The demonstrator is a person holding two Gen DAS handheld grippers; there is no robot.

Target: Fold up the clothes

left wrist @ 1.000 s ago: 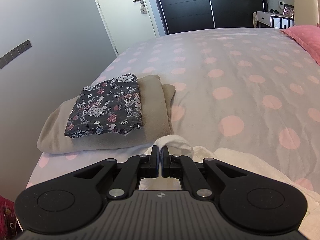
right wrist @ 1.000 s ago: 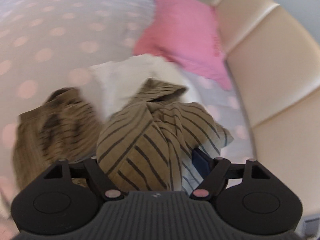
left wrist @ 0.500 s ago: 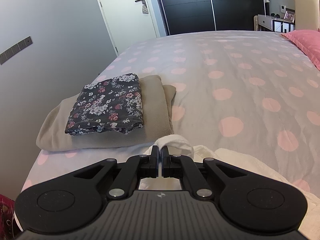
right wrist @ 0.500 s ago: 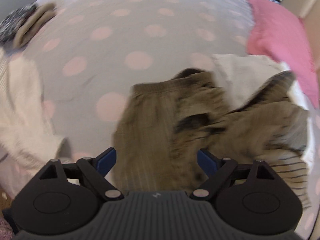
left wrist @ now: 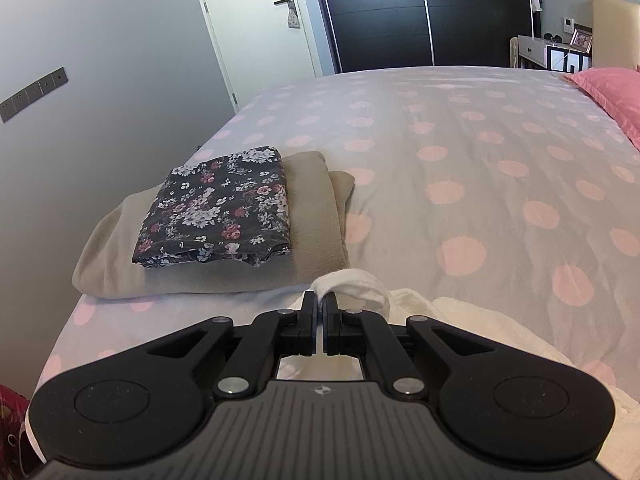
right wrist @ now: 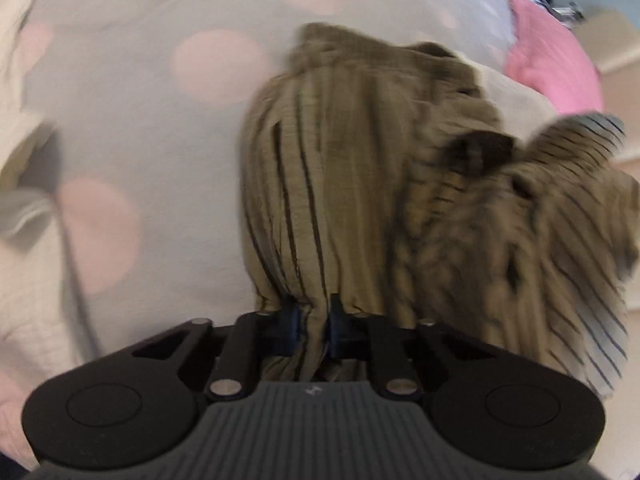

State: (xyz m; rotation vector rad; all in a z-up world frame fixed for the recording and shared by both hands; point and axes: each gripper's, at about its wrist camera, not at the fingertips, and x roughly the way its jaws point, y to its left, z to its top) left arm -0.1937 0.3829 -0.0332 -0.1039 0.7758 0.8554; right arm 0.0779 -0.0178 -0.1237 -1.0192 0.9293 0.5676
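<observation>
Right gripper [right wrist: 313, 314] pinches striped garment [right wrist: 360, 168] edge

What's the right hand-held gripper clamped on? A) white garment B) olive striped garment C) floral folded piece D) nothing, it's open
B: the right hand-held gripper has its fingers closed on a gathered fold of the olive striped garment, which bunches up right at the fingertips in the right wrist view.
</observation>
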